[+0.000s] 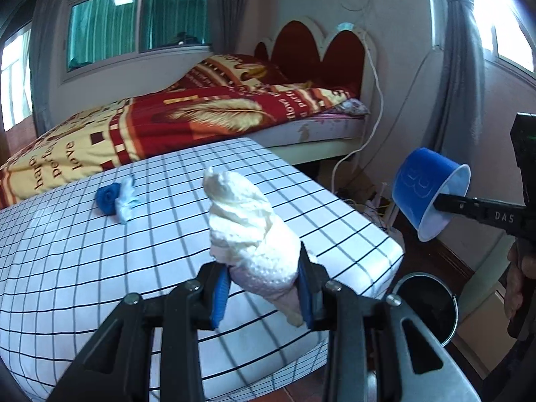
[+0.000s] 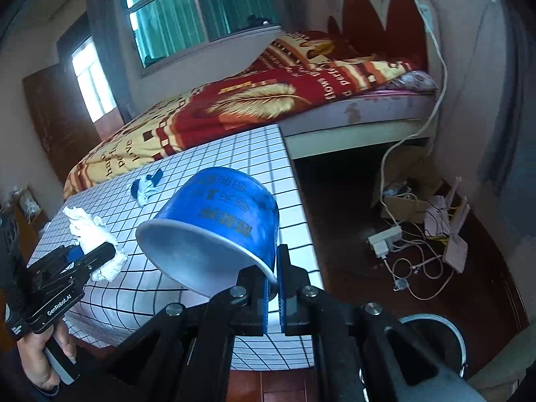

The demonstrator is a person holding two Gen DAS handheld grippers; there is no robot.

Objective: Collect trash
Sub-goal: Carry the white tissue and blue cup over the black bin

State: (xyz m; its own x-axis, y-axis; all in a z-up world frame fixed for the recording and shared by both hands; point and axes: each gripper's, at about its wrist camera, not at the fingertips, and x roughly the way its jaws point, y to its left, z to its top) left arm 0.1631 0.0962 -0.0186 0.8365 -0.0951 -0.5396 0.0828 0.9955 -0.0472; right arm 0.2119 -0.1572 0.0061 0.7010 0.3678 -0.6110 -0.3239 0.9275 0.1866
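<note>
My left gripper (image 1: 264,284) is shut on a crumpled white tissue wad (image 1: 244,221) and holds it above the checked mattress (image 1: 83,268). It also shows in the right wrist view (image 2: 90,254) with the tissue (image 2: 90,231). My right gripper (image 2: 273,288) is shut on the rim of a blue paper cup (image 2: 217,221), tilted with its mouth toward the camera. The cup (image 1: 428,191) also shows in the left wrist view, held off the mattress's right edge above a black trash bin (image 1: 425,305). A blue-and-white wrapper (image 1: 117,197) lies on the mattress, also in the right wrist view (image 2: 145,187).
The bin (image 2: 435,335) stands on the wooden floor beside the mattress corner. A bed with a red-and-yellow blanket (image 1: 174,120) lies behind. A power strip and tangled cables (image 2: 402,244) lie on the floor at the right, near a cardboard box.
</note>
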